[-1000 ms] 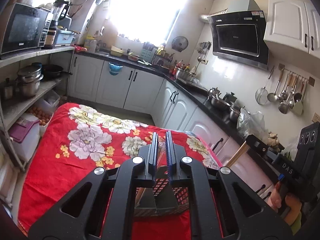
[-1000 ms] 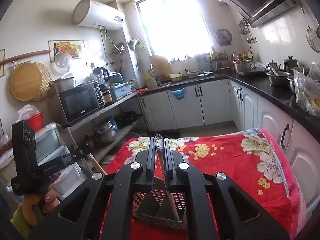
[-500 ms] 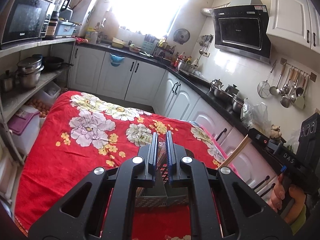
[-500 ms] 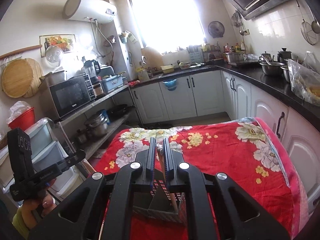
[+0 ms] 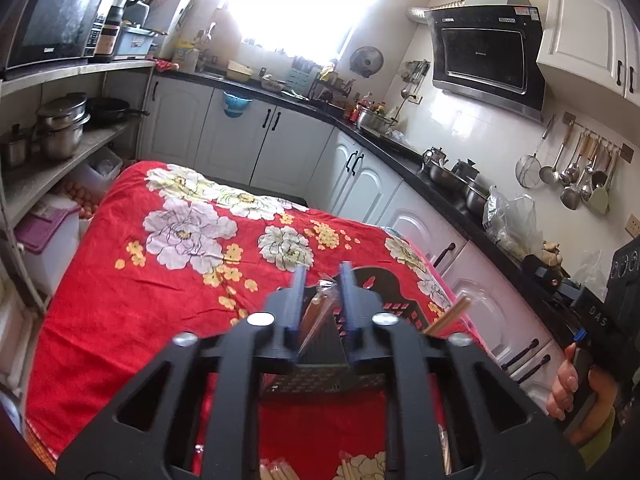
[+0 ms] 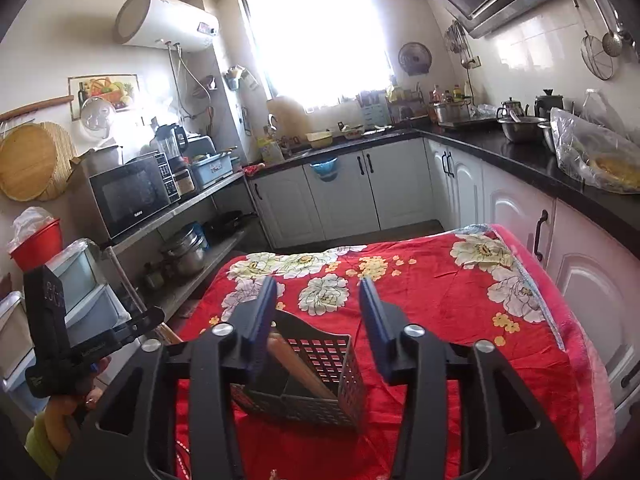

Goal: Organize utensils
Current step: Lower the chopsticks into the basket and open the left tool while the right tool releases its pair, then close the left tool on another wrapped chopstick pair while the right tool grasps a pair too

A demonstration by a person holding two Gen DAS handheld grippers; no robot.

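Black perforated utensil holder (image 6: pixel 320 376), perhaps plastic.

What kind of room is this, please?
Most likely a home kitchen: a range hood on the wall, a microwave on a shelf, and ladles hanging over the black counter.

A table draped in a red floral cloth (image 6: pixel 460 300) carries the things. A dark perforated utensil caddy (image 6: pixel 320 376) stands on it near the close edge, a wooden-handled utensil (image 6: pixel 300 364) leaning inside. Bundled wooden chopsticks (image 5: pixel 276 470) lie on the cloth at the nearest edge.
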